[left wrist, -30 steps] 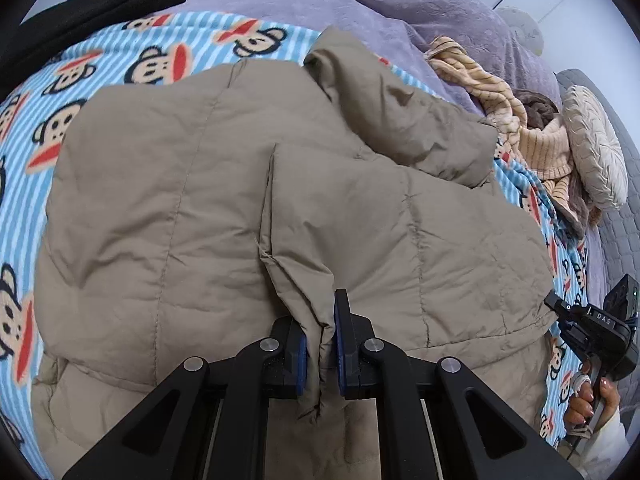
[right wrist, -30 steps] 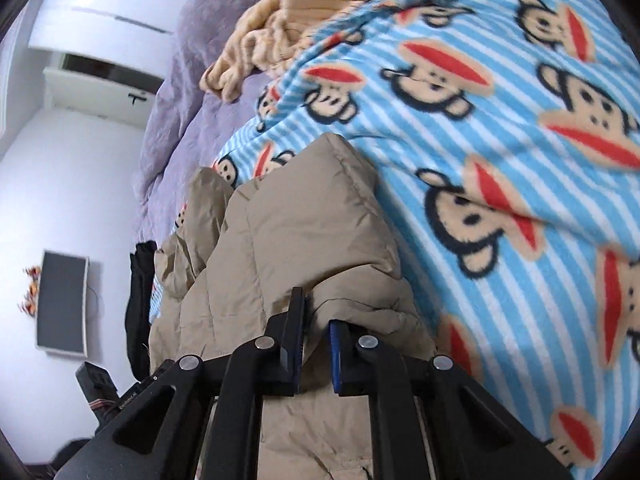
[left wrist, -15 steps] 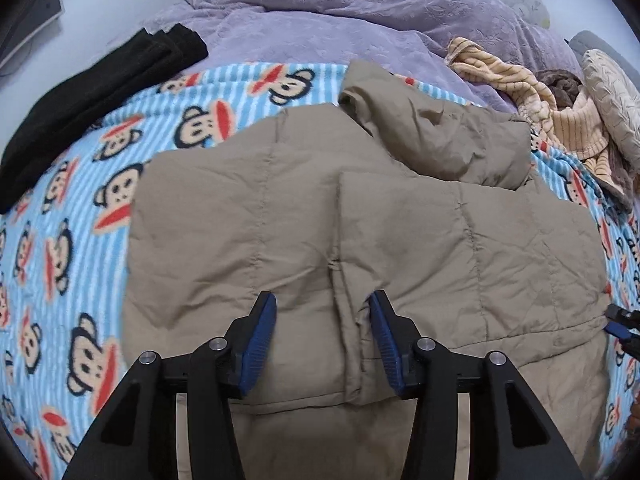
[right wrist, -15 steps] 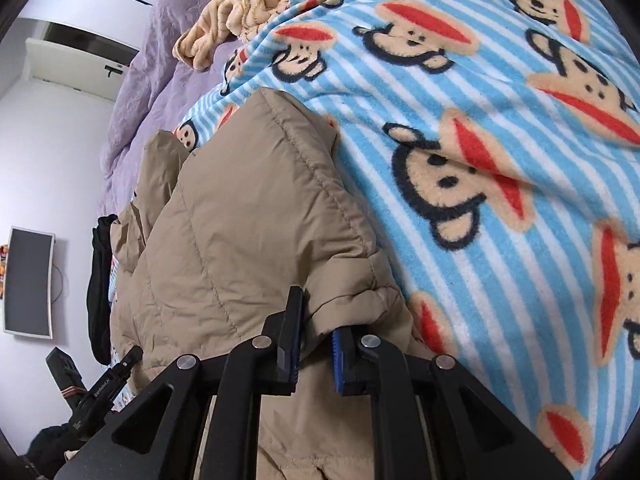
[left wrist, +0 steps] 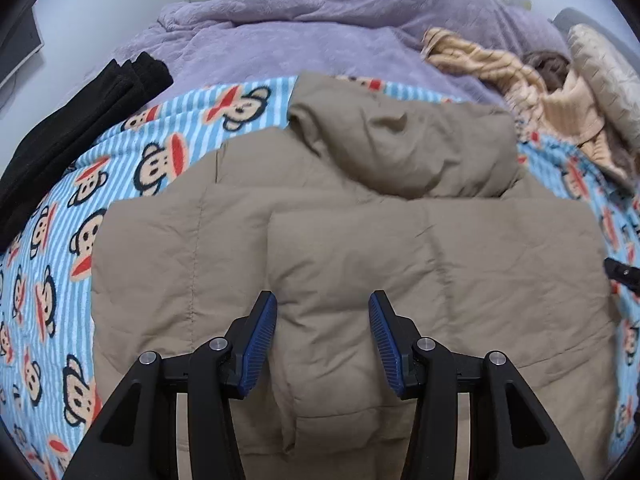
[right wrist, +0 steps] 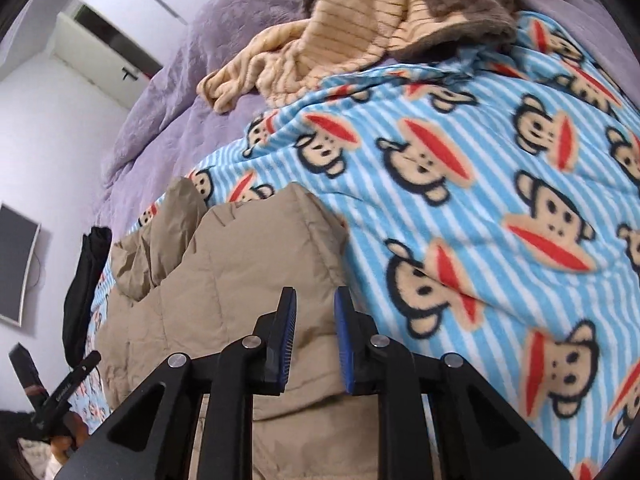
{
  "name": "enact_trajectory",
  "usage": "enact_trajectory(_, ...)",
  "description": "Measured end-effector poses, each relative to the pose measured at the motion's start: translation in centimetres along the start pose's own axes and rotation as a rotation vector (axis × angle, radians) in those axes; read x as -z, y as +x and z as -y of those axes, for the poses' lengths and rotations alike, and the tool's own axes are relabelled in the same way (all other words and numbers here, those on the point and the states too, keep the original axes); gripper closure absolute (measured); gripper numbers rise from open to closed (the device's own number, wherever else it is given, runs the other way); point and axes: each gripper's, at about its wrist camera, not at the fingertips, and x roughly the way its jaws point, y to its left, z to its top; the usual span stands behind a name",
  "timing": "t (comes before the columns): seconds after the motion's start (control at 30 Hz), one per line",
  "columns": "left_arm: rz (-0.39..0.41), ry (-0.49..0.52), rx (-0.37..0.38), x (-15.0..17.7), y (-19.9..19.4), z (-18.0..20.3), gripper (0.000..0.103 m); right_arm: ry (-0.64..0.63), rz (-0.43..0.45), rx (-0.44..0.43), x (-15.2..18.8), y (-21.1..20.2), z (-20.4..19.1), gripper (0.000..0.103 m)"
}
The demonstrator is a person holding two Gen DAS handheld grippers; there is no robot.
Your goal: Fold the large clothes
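Note:
A tan padded hooded jacket lies flat on a blue striped monkey-print blanket, hood toward the far side, one side folded in over the body. My left gripper is open and empty just above the jacket's near folded panel. In the right wrist view the jacket lies at lower left on the blanket. My right gripper is open a little over the jacket's edge, holding nothing. The left gripper shows at the far lower left.
A purple quilt covers the far bed. Black folded clothing lies at left. A beige striped garment and a pillow sit at right. A wall screen hangs at left.
Both grippers have let go of the jacket: the left opened wide and drew back and up, then the right opened a little. The folded panel now lies flat.

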Motion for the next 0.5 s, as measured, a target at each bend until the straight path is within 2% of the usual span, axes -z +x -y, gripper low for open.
enact_trajectory(0.13, -0.002, -0.069, 0.06, 0.8, 1.9, -1.4, 0.052, -0.11, -0.042, 0.093, 0.3, 3.7, -1.4, 0.081)
enact_trajectory(0.27, 0.013, -0.033, 0.033, 1.1, 2.6, -0.5, 0.048, -0.076, -0.053, 0.11, 0.7, 6.4, 0.4, 0.085)
enact_trajectory(0.37, 0.021, -0.029, 0.021, 1.1, 2.4, -0.4, 0.048, -0.063, -0.038, 0.107, 0.8, 6.9, 1.1, 0.085)
enact_trajectory(0.5, 0.019, -0.071, 0.026, 1.2, 0.5, -1.3, 0.048, -0.1, -0.037, 0.142, 0.8, 6.1, 0.5, 0.083)
